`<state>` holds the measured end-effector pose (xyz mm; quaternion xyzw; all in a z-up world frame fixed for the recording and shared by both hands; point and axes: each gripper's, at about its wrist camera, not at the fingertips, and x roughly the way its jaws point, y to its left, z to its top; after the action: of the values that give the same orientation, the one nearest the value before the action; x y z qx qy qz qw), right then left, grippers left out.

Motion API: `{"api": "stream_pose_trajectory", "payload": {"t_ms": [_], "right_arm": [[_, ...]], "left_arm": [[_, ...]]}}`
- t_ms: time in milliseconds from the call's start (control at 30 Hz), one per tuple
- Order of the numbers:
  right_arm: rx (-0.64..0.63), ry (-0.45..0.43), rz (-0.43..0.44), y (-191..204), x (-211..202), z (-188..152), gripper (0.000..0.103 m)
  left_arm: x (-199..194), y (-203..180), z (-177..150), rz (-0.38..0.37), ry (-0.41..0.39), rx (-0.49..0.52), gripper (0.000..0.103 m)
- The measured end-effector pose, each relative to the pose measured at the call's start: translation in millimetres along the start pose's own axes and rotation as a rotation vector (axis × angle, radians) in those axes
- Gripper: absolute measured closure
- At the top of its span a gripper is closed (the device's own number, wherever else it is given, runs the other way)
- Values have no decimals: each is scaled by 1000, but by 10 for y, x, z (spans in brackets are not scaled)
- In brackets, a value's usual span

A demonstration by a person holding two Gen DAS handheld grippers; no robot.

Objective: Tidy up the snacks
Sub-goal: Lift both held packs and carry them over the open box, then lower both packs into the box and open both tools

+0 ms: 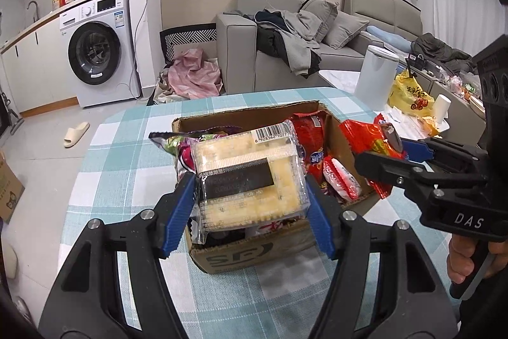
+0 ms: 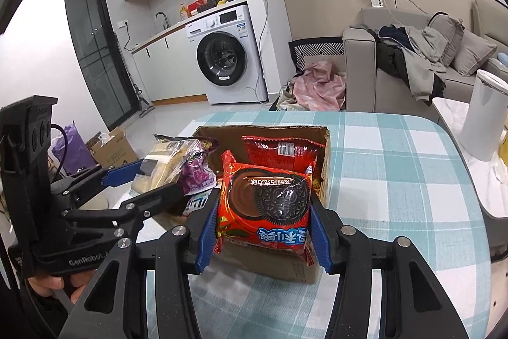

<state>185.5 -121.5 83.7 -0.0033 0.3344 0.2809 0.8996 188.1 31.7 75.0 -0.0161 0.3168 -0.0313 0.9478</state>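
Observation:
An open cardboard box (image 1: pixel 254 253) holding several snack packs stands on the checked tablecloth; it also shows in the right wrist view (image 2: pixel 285 270). My left gripper (image 1: pixel 250 205) is shut on a clear pack of yellow crackers (image 1: pixel 247 177), held above the box's near end; the pack shows in the right wrist view (image 2: pixel 165 162) too. My right gripper (image 2: pixel 263 231) is shut on a red Oreo pack (image 2: pixel 266 205), held over the box's right side; it appears at the right in the left wrist view (image 1: pixel 371 145). A purple pack (image 2: pixel 198 173) and a red pack (image 2: pixel 282 151) lie in the box.
The table (image 2: pixel 397 180) has a teal and white checked cloth. A white cylindrical bin (image 2: pixel 485 113) and a yellow bag (image 1: pixel 409 94) stand to the right on a side table. A sofa (image 1: pixel 285 53) and a washing machine (image 1: pixel 98 50) are beyond.

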Motion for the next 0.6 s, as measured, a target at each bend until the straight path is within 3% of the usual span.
{"api": "stream_pose_trajectory", "payload": {"t_ms": [600], "right_arm": [[20, 34, -9, -36, 359, 69, 52]], "left_arm": [[483, 89, 13, 14, 16, 34, 39]]}}
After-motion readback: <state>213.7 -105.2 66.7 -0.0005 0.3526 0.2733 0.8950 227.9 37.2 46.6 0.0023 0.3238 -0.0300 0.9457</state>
